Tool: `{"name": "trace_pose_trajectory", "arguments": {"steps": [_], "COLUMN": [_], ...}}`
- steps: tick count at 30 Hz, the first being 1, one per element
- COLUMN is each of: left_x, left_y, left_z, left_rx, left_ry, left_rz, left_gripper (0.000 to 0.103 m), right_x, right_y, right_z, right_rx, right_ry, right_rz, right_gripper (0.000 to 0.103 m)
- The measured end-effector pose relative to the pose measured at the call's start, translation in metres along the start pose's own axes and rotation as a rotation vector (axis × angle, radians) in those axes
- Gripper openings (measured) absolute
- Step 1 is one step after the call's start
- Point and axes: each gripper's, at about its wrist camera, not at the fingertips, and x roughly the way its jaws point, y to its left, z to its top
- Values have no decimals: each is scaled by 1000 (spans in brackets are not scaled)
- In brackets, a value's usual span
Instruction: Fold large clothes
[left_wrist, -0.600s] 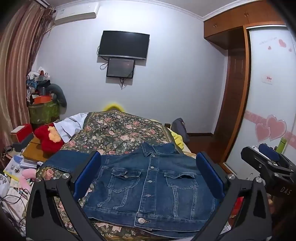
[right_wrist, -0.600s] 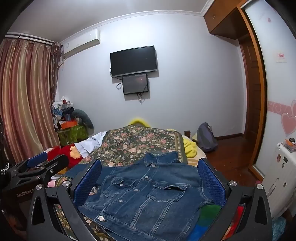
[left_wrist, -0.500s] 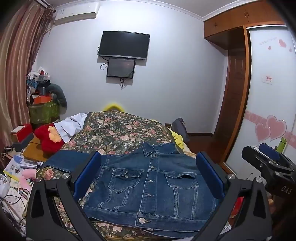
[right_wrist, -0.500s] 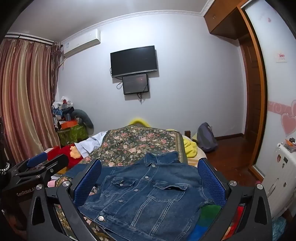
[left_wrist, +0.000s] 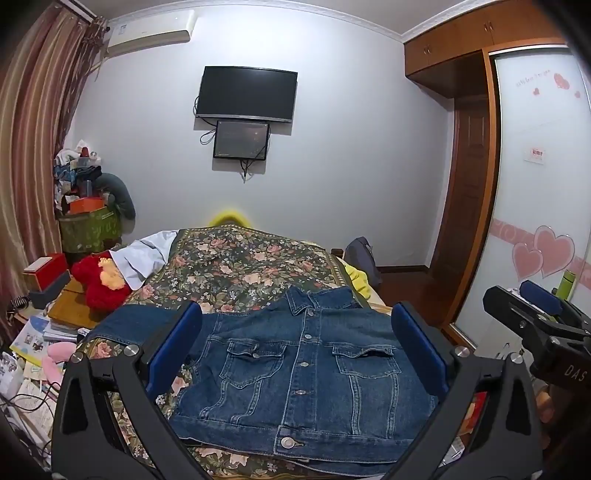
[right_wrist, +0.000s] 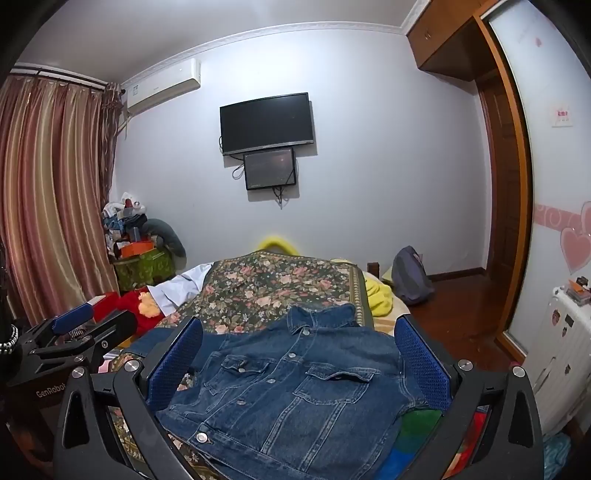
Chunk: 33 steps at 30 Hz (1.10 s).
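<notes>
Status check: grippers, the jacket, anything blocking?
Left gripper and right gripper: jaws open, empty. Denim jacket flat on bed, buttoned, unfolded. Nothing on it.

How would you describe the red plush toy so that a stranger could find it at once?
Start from the bed with the floral cover. At its left side, beside a pale blue garment, lies the red plush toy. No neighbour shares its bright red fur or yellow-orange patch.

Denim jacket (left_wrist: 299, 373) hem behind gripper frame
</notes>
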Motion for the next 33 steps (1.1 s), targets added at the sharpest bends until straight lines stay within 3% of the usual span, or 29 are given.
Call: {"name": "trace_pose_trajectory", "arguments": {"steps": [33], "left_x": [3], "left_y": [3], "left_z": [2], "left_rx": [-23], "left_ry": [9], "left_rz": [4], "left_gripper": [103], "right_x": [-3], "right_y": [0], "right_z": [4], "right_rx": [4], "right_ry": [2], "right_rz": [2], "right_gripper": [103]}}
